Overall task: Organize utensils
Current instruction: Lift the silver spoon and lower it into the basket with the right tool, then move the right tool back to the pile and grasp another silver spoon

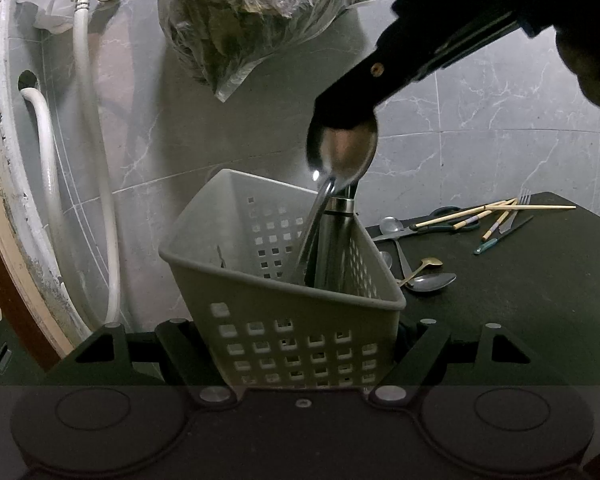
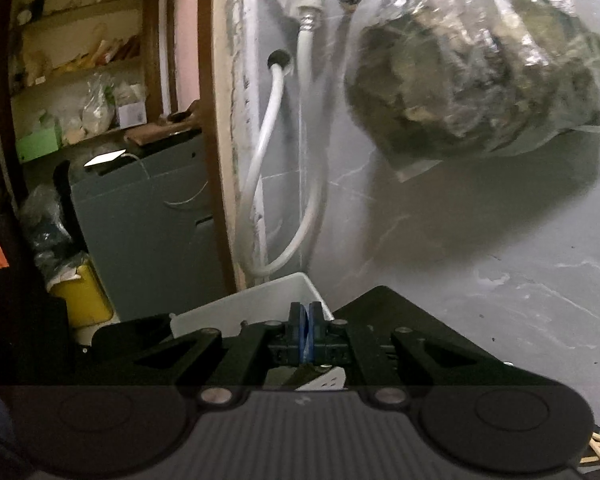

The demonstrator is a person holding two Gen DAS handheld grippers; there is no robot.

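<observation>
The basket [image 1: 284, 312] is gripped by the left tongs [image 1: 300, 344] and steadied, so that the spoon [image 1: 342, 156], clamped by its bowl in the right tongs [image 1: 340, 120], is lowered in handle-first.

Dark table [image 1: 540, 300] bears spoons [image 1: 430, 281], chopsticks [image 1: 496, 209], scissors [image 1: 444, 222].

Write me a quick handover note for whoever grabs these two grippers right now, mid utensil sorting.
Left gripper: clamped on the sides of the grey perforated basket, holding it steady at the table's edge.
Right gripper: shut on the bowl of a large spoon, handle pointing down into the basket.
Done: a steel utensil already stands in the basket.
Left: on the black table lie more spoons, a small gold spoon, chopsticks, scissors and a fork.
Next, probably: let the spoon drop in, then fetch the rest one at a time.
</observation>
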